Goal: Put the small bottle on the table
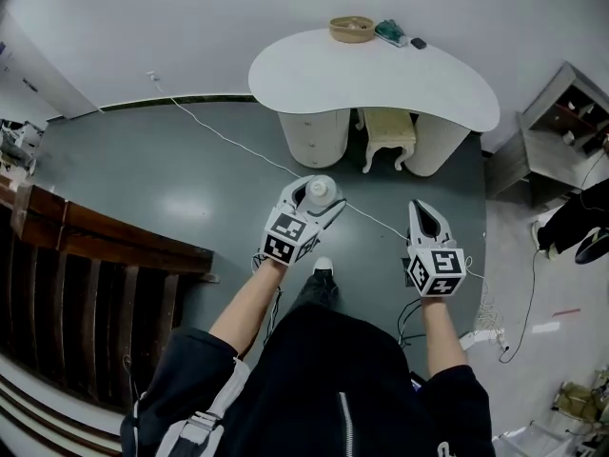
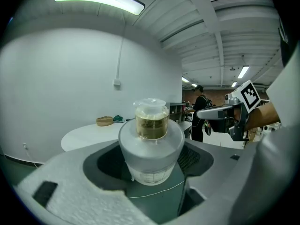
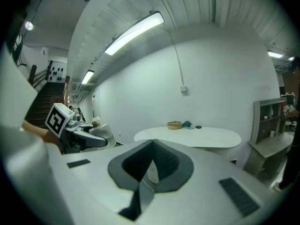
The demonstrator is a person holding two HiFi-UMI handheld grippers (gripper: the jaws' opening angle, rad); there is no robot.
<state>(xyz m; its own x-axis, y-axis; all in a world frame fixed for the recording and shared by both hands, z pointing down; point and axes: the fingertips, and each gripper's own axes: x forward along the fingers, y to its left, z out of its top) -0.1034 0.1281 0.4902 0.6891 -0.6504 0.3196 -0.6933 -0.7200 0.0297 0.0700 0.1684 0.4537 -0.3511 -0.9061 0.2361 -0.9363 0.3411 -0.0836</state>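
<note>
While gripped by the left tool (image 1: 322,198), small bottle (image 2: 151,139) seemingly upright, top upward.

Left gripper (image 1: 317,205) clasping small bottle (image 2: 151,142), right gripper (image 1: 419,208) fingers together — arms forward

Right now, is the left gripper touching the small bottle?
Touching. The left gripper view shows the jaws of the left gripper closed against both sides of the small bottle, which sits gripped between them.

Head view: looking steeply down from above, white table (image 1: 371,74) far at 12 o'clock. Both gripper views: low, level, facing that same table from afar.
</note>
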